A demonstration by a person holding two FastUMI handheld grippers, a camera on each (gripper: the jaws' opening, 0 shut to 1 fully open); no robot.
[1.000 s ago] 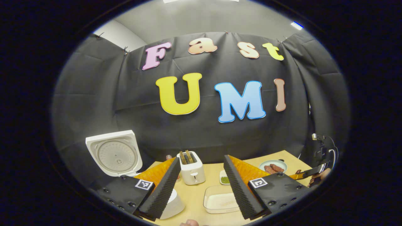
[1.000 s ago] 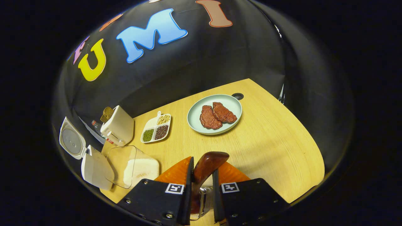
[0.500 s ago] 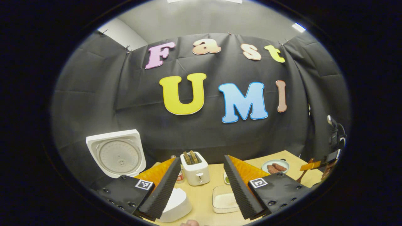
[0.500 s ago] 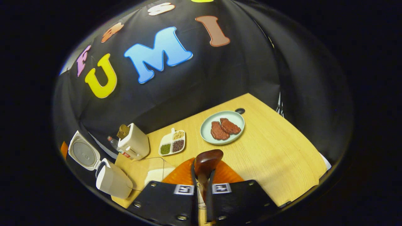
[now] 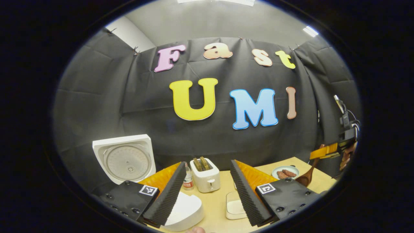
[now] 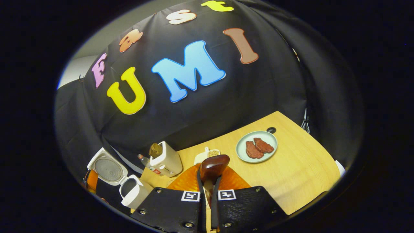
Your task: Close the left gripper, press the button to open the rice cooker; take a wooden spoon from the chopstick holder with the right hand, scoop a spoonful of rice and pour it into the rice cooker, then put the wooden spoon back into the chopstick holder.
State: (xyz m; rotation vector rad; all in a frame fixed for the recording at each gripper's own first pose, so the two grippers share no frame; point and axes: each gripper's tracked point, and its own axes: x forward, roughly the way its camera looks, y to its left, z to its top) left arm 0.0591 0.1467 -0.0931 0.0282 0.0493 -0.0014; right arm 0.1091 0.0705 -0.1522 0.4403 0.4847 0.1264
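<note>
Right gripper [image 6: 208,191] has its two fingers pinched narrow on the handle of the wooden spoon [image 6: 212,168]; the bowl of the spoon stands just past the fingertips, its long axis running forward along the fingers. In the left gripper view the same spoon [image 5: 305,178] hangs bowl-down from the right gripper [image 5: 326,151], raised above the far right edge of the table [image 5: 213,204]. Left gripper [image 5: 207,187] is spread wide and holds nothing. The rice cooker [image 6: 131,191] lies low and to the left of the spoon in the right gripper view, lid [image 6: 107,168] swung up and pot open; in the left gripper view its body [image 5: 184,212] sits just under the left finger, so the left hand is nearer to it, though the spoon hand has the work. The rice container [image 5: 235,208] lies between the cooker and the spoon, so the judged next move is a sweep leftward and down, bowl first. Count: one spoon, one cooker, one rice container, one toaster [image 6: 166,160], one small bottle [image 5: 187,181], one plate [image 6: 257,147] carrying two pieces of meat, one divided dish [image 6: 207,154] partly hidden behind the spoon.
</note>
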